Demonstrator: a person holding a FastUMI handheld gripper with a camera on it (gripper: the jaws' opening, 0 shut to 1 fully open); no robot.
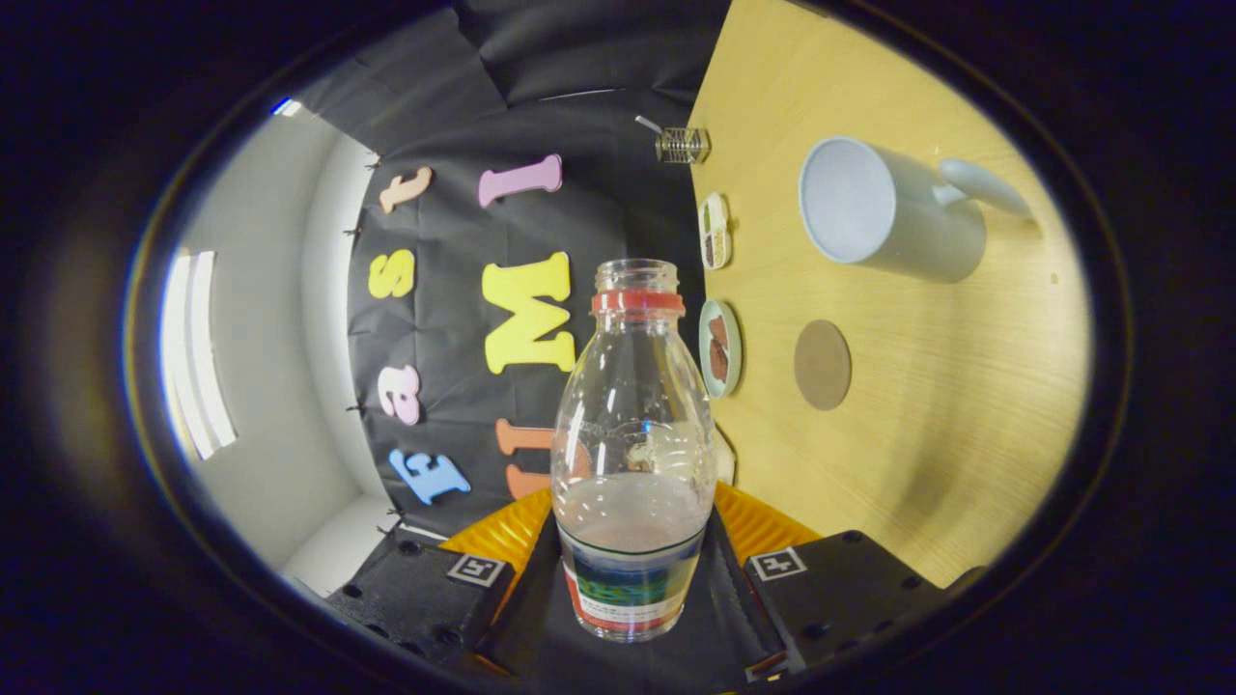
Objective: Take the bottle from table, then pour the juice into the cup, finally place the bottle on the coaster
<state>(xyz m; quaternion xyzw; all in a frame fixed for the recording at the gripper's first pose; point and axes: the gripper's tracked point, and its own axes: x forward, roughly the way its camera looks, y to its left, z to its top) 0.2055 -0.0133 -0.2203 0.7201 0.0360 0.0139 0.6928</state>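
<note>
My gripper (632,579) is shut on a clear plastic bottle (632,405), one finger pressing each side of its labelled base. The bottle has no cap, a red ring sits below its mouth, and some pale juice shows in its lower part. My view is rolled about a quarter turn against the wooden table (966,434), so the bottle lies roughly level with the tabletop. A white cup (884,212) with a handle stands upright on the table, beyond the bottle's mouth and off to one side. The round brown coaster (822,364) lies flat between the cup and me.
Two small dishes (719,347) (715,230) with brown bits sit along the table edge by the booth wall. Farther along that edge stands a small glass jar (682,145). Bare wood surrounds the coaster and the cup.
</note>
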